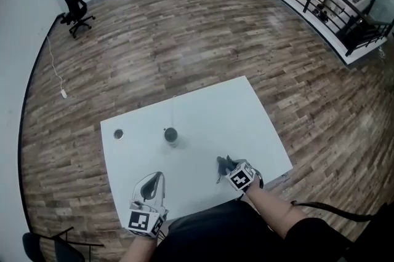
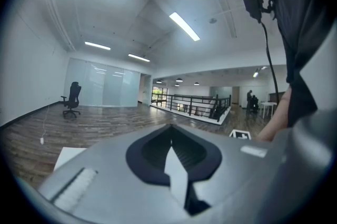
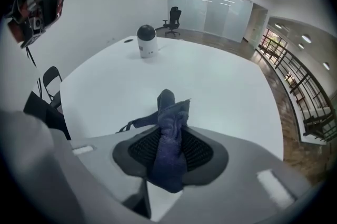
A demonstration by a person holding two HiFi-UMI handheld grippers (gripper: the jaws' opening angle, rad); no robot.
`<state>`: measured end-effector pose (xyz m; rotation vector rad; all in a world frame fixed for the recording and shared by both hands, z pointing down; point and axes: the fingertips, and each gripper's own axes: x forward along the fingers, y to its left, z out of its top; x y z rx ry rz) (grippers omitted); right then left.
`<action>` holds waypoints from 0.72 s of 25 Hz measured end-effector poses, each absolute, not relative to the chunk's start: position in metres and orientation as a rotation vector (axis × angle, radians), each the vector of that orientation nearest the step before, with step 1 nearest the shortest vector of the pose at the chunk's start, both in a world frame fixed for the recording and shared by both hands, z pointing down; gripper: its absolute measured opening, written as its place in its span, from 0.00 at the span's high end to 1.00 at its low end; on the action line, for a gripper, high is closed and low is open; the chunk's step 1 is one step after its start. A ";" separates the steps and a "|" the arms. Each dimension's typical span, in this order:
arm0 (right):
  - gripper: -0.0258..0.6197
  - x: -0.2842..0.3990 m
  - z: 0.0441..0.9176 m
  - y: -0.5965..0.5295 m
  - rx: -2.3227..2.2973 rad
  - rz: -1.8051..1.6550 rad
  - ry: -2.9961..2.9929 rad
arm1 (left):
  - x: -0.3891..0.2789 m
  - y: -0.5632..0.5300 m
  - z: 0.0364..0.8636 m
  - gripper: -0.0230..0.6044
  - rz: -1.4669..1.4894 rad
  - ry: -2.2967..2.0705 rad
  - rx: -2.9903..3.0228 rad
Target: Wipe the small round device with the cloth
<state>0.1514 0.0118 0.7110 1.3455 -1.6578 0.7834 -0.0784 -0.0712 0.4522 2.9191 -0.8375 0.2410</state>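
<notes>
The right gripper (image 1: pixel 226 166) gripped a crumpled dark blue cloth (image 3: pixel 169 128) between its fingers, with one end sticking out past the tips. The small round white device with a dark top (image 3: pixel 147 41) stood upright on the white table (image 1: pixel 246 113), well ahead of those fingers. The left gripper (image 2: pixel 171 146) held its fingers pressed together with nothing between them.

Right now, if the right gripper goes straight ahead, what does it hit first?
The right gripper likely meets the small round device, slightly left of its line, clamped cloth leading. Pitch unclear: maybe the white table sooner.
</notes>
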 end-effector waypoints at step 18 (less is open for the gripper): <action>0.39 0.153 0.662 -0.025 1.503 0.623 -1.749 | -0.077 -0.099 0.447 0.95 0.159 -0.860 2.906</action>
